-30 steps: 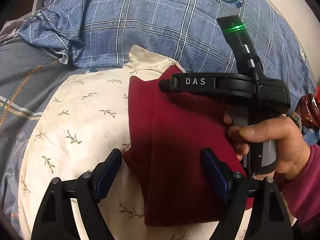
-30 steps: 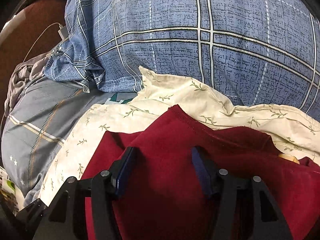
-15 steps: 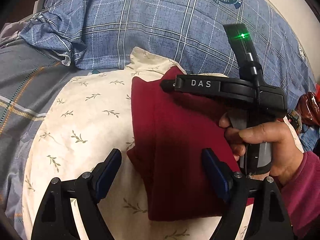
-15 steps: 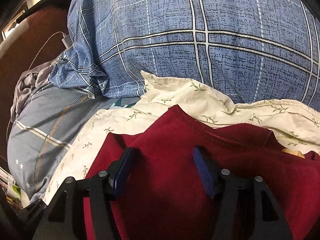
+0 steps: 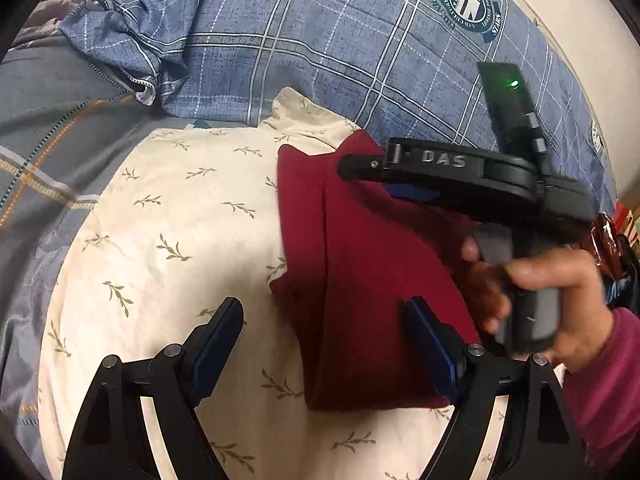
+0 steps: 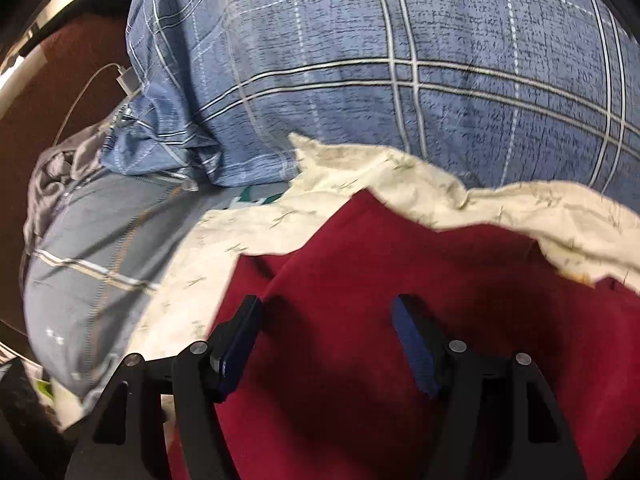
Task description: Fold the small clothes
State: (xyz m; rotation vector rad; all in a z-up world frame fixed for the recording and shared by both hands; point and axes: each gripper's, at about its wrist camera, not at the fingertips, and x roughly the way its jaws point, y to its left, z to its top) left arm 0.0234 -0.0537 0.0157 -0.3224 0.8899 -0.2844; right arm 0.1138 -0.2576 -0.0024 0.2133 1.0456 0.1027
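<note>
As my right gripper [image 6: 326, 344] goes on opening over the dark-red garment [image 5: 372, 280], nothing pinched between its pads, and my left gripper [image 5: 324, 344] hangs wide and empty, the folded piece lies released on the leaf-print cloth [image 5: 168, 240], fold apparently set.

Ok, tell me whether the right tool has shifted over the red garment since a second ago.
Barely: the right tool remains over the red garment, its jaws opening.
</note>
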